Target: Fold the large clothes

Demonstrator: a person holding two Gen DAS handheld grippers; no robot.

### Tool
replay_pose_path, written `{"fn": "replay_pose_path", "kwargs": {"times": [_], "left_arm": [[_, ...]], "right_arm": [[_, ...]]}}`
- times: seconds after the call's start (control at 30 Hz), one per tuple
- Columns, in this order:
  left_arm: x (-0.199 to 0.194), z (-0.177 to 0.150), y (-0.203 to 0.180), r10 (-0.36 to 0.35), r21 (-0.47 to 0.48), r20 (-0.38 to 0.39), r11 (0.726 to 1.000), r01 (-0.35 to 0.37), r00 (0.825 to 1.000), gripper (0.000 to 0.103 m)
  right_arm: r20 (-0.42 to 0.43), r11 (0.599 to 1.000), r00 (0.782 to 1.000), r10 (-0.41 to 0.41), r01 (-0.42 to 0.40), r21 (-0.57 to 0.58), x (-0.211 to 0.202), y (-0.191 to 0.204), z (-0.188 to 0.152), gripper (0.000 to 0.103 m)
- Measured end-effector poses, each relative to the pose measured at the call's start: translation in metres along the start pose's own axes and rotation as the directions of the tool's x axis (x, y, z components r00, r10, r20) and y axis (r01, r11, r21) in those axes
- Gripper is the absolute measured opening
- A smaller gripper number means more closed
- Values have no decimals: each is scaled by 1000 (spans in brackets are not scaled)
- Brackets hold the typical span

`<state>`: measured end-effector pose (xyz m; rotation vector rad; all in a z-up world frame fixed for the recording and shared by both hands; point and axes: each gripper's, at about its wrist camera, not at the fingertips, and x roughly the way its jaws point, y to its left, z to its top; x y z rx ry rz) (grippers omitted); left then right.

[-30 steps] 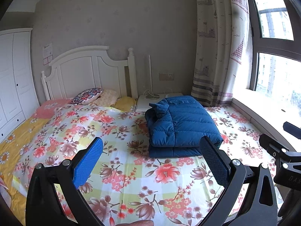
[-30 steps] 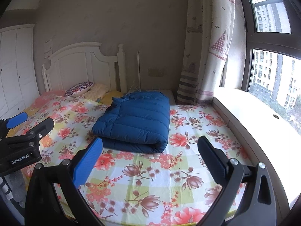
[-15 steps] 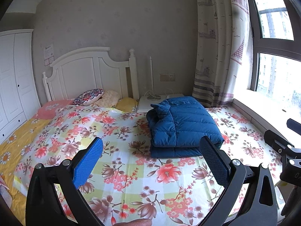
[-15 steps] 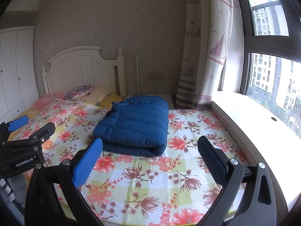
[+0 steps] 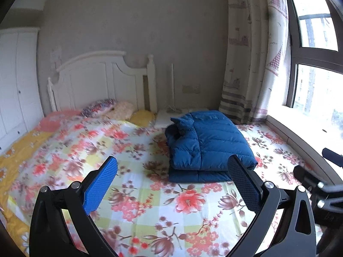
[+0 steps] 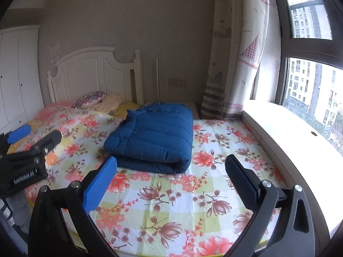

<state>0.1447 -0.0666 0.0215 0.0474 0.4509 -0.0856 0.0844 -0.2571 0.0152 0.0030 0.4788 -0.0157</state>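
A blue puffer jacket lies folded into a thick rectangle on the floral bedsheet, towards the window side; it also shows in the right wrist view. My left gripper is open and empty, held above the bed short of the jacket. My right gripper is open and empty, also short of the jacket. The left gripper shows at the left edge of the right wrist view, and part of the right gripper shows at the right edge of the left wrist view.
White headboard and pillows stand at the bed's far end. A white wardrobe is on the left. A curtain, window ledge and window run along the right. A nightstand sits behind the jacket.
Both grippers have drifted back and up slightly, so the view tilts; the jacket has not moved. Both jaws stay open.
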Motion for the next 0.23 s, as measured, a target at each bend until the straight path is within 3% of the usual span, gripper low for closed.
{"fn": "replay_pose_path", "kwargs": {"times": [0.13, 0.23], "left_arm": [[52, -4, 11, -67, -24, -129, 998, 65, 989, 99], [101, -5, 48, -33, -64, -221, 998, 19, 975, 99]], "right_arm": [[-42, 1000, 999, 9, -10, -24, 27, 9, -3, 100], [-76, 998, 997, 1, -6, -67, 62, 12, -4, 100]]}}
